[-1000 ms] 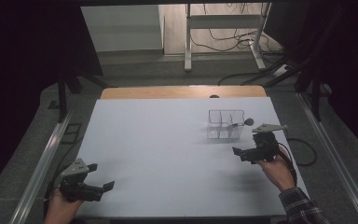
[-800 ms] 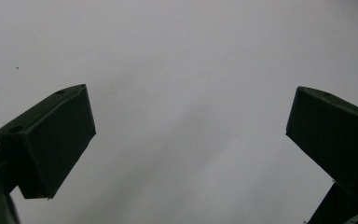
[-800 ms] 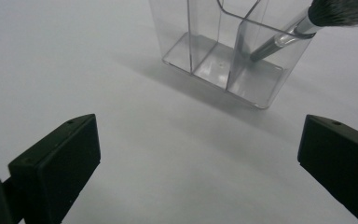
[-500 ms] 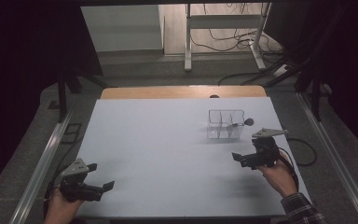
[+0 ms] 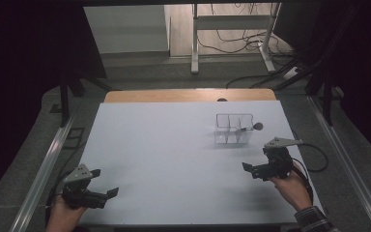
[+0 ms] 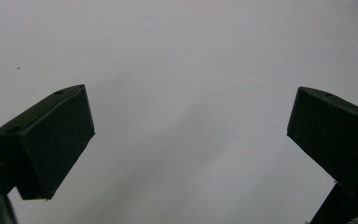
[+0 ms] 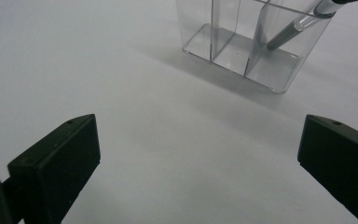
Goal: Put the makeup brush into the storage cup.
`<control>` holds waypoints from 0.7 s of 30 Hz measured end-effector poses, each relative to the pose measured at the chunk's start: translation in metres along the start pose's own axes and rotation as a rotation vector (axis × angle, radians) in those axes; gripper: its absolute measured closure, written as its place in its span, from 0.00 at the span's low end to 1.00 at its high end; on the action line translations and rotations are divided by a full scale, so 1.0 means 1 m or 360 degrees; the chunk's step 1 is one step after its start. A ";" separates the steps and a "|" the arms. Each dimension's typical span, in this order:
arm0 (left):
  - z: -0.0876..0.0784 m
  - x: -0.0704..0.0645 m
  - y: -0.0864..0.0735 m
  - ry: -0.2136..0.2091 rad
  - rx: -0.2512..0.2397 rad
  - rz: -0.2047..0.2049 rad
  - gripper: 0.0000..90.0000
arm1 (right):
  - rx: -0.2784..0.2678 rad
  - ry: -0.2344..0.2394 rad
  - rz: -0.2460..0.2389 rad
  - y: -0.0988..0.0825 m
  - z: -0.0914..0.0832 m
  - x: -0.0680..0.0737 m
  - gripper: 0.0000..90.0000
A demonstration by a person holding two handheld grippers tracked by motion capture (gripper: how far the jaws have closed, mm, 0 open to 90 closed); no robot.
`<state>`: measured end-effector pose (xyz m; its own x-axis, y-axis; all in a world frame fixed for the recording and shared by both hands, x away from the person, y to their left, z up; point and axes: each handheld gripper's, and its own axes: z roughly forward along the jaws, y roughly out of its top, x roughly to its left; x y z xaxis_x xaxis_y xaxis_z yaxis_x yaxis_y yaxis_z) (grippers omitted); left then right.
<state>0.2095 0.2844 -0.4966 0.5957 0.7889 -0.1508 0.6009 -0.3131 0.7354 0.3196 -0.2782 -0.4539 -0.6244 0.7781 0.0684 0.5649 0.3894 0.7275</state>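
On the smooth white table (image 5: 174, 159) we count one clear plastic organizer (image 5: 235, 128) with three compartments, far right, and one pen (image 5: 251, 127) leaning in its right compartment. We hold the right gripper (image 5: 249, 169) near and just short of the organizer, the left gripper (image 5: 107, 195) at the near left, both with jaws spread wide and empty. The right gripper view adds the organizer's (image 7: 247, 42) flat glossy base and the pen's (image 7: 298, 25) dark shaft.

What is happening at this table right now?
A person holds a two-jaw gripper in each hand over a white table. Both the left gripper and right gripper are open and hold nothing. A clear plastic divided organizer stands near the right gripper, with a dark, round-headed stick-like tool leaning in its end compartment.
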 end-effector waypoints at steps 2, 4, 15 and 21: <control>0.000 0.000 0.000 0.0002 0.0001 0.0002 0.01 | -0.0001 0.0003 0.0007 -0.002 -0.002 0.001 0.00; 0.000 0.000 0.000 0.0002 0.0001 0.0003 0.01 | -0.0001 0.0004 0.0008 -0.004 -0.003 0.002 0.00; 0.000 0.000 0.000 0.0007 -0.0001 0.0003 0.01 | -0.0004 0.0007 0.0003 -0.013 -0.010 0.005 0.00; 0.000 0.000 0.000 0.0007 -0.0002 0.0005 0.01 | -0.0008 0.0001 0.0011 -0.018 -0.013 0.006 0.00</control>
<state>0.2095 0.2841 -0.4964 0.5951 0.7904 -0.1455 0.5985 -0.3150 0.7366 0.2985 -0.2872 -0.4573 -0.6209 0.7804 0.0736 0.5663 0.3817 0.7305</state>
